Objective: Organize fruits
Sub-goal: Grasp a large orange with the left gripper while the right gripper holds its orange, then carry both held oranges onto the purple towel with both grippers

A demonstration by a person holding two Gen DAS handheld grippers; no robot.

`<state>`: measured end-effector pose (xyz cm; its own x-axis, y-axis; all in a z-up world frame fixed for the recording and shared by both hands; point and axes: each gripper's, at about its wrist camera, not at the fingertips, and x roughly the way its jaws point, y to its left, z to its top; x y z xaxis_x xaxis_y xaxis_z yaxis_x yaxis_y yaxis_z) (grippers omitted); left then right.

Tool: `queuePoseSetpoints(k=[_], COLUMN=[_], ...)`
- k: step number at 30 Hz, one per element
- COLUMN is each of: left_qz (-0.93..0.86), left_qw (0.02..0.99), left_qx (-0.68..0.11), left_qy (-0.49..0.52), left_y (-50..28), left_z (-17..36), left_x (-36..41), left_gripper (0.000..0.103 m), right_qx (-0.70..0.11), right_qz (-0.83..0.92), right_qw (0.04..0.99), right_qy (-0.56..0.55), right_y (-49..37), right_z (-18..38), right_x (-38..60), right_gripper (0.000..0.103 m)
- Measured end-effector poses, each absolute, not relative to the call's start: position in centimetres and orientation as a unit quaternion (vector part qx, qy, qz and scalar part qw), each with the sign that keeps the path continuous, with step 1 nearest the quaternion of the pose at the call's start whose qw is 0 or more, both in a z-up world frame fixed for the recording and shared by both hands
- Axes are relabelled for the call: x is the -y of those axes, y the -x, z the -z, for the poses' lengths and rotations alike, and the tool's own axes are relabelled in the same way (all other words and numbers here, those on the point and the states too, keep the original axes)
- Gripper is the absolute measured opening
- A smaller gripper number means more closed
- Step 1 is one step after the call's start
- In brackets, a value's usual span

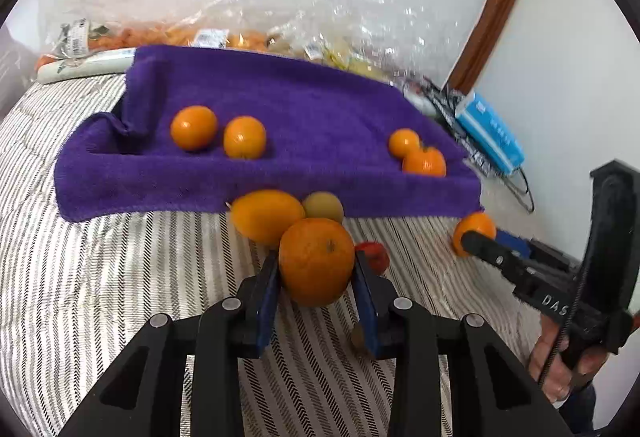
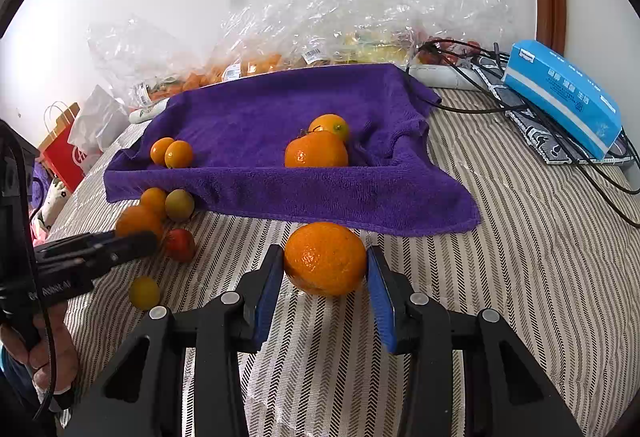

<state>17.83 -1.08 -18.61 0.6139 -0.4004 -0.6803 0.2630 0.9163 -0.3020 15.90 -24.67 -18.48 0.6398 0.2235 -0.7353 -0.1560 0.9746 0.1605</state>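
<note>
Left gripper [image 1: 316,269] clamping orange [image 1: 316,261], yellow fruit [image 2: 144,292] only right-view

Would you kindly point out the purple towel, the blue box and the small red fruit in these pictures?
purple towel [image 2: 260,117]: right wrist view, on the bare middle of the cloth.
blue box [image 2: 560,97]: right wrist view, on its long top face.
small red fruit [image 2: 181,244]: right wrist view, on its rounded front.
</note>
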Motion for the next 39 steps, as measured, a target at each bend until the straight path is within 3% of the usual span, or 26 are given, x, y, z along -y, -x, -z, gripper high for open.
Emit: queuePoseSetpoints(k=[18,39], left_qz=[0.187,0.146], left_qw=[0.902,0.933], left_qx=[-0.368,-0.315], left_qy=[0.121,0.098], left_y=[-16.8,-20.7], left_z=[17.6,11.0], left_x=[-0.3,-1.5], left_gripper=[0.033,0.033], right_qx=[-0.394,-0.315], right_qz=[-0.121,-0.123], right_qw=[0.91,0.941], right_qy=[-0.039,-0.024], right_y=[-14.8,-19.0], right_z=[17.3,9.3], right_x=[23.7,22.1], right_gripper=[0.042,0.042])
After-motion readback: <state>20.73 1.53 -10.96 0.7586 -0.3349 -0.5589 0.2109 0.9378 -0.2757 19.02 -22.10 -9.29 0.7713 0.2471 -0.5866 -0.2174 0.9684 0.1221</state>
